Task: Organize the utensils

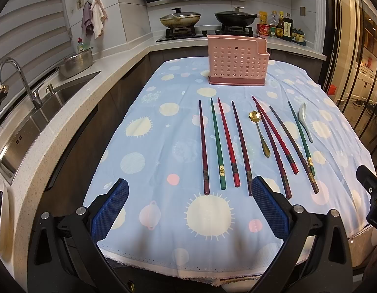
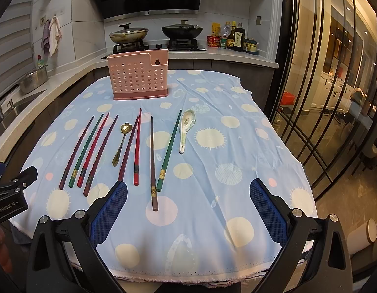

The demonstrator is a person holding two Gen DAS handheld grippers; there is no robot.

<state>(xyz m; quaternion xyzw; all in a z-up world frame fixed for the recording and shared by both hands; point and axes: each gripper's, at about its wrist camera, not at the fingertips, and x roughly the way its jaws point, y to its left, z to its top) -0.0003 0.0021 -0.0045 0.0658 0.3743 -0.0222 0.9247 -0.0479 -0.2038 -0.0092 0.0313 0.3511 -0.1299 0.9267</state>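
Both tongs stand spread as wide as they go and grip nothing: the left tongs [image 1: 189, 195] hover above the near edge of the blue dotted cloth [image 1: 164, 146], the right tongs [image 2: 188, 195] likewise, each with blue ribbed pads.

Taking the pink perforated holder [image 1: 237, 59] as the mark: it stands upright at the far end of the cloth, with a darker pink base and a raised section at its right side. Nearer than the holder lie eight chopsticks [image 1: 219, 144] in a loose row, dark red, green, bright red and brownish, several with gold bands near their thick ends, tips pointing toward the holder. Two of them, near the middle of the row, cross or touch near their tips. Between them lies a gold spoon [image 1: 260, 131] with a flower-shaped bowl; at the row's right end lies a white ceramic spoon [image 2: 186, 128].

The holder's interior cannot be seen. The counter under the cloth is hidden. The right tongs' body is cut off at the left view's right edge.
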